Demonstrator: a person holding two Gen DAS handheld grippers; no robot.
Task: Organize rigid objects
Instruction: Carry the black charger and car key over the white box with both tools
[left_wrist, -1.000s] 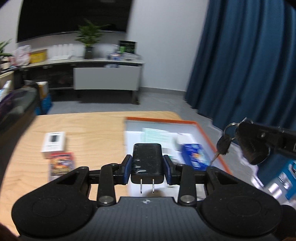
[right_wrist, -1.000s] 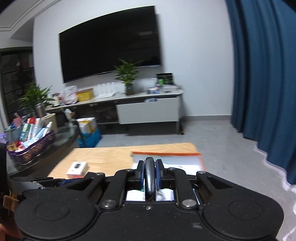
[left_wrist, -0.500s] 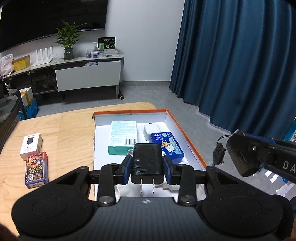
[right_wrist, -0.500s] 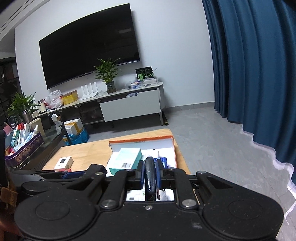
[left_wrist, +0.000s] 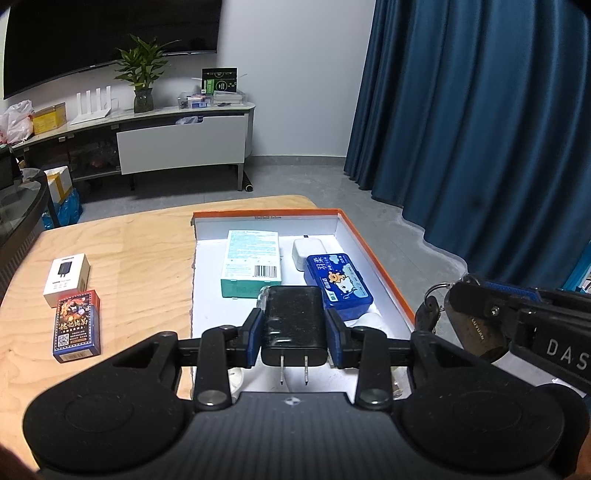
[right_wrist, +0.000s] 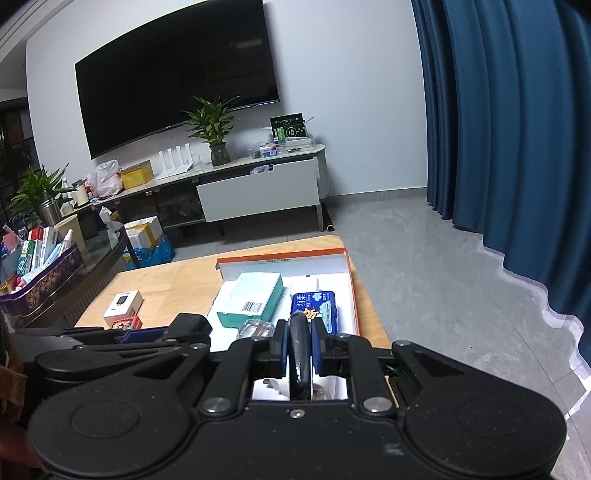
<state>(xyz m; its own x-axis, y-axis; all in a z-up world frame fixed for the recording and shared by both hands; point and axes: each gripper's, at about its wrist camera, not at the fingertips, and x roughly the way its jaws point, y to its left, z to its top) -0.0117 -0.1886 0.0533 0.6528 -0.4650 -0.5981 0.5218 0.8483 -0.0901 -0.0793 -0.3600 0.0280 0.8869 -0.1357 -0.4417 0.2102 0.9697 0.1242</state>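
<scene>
Wood table (left_wrist: 140, 258) w/ white tray (left_wrist: 373, 251). My left gripper (left_wrist: 293, 330) clamps black charger (left_wrist: 293, 317) over tray's near end: rigid, smooth, hold flat sides. Right gripper (right_wrist: 300, 345) pinches key fob (right_wrist: 299, 347) (light, keys dangle).

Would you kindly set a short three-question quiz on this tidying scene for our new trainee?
1. True or false: the left gripper grips a black two-pronged plug charger.
2. What does the right gripper hold? A) dark key fob with keys B) blue tin C) nothing
3. Fill in: the teal-and-white cardboard box lies inside the orange-edged white ____.

Key: 1 true; 2 A; 3 tray.
</scene>
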